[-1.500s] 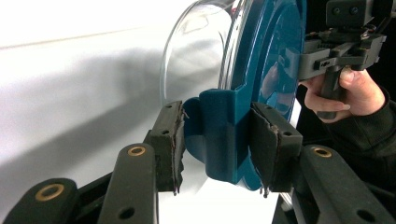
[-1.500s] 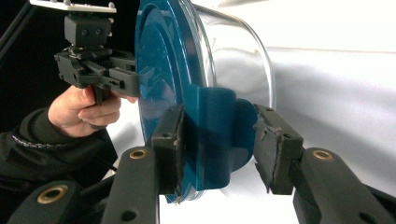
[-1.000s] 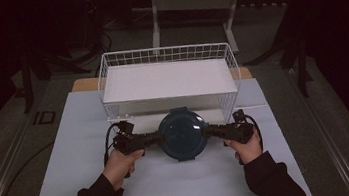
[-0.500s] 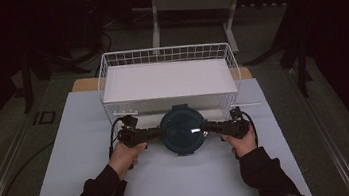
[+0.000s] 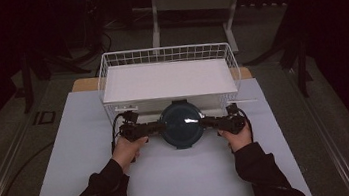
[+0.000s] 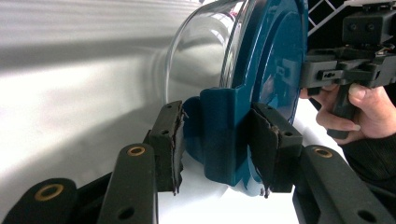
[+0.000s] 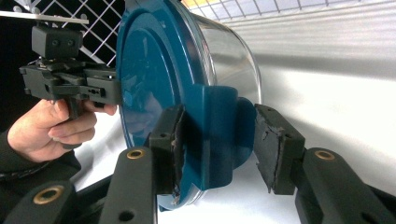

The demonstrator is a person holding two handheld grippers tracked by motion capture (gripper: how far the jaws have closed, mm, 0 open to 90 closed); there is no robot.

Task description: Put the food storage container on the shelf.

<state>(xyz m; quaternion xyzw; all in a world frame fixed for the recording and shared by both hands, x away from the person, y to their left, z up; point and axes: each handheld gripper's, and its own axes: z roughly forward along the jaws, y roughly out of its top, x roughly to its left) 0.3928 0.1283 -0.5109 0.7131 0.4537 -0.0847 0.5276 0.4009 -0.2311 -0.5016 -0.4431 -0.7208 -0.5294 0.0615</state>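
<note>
The wire basket (image 5: pixel 109 78) wall stands just behind the container (image 5: pixel 181 125).

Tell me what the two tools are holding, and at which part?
Both tools, left tool and right tool, hold one glass container with a blue lid, each clamped on a side clip tab of the lid.

A round container with a dark blue lid (image 5: pixel 181 124) sits on the white table (image 5: pixel 172 179) just in front of the near wall of the white wire basket (image 5: pixel 169 76), about midway between the table's left and right edges. The left gripper (image 5: pixel 152 127) meets the lid at its left side; the right gripper (image 5: pixel 209 121) meets it at its right side. Both grippers lie roughly level, pointing inward toward each other. Each is held by a hand with a dark sleeve entering from the near edge. The basket stands toward the far edge of the table and has a flat white floor.
</note>
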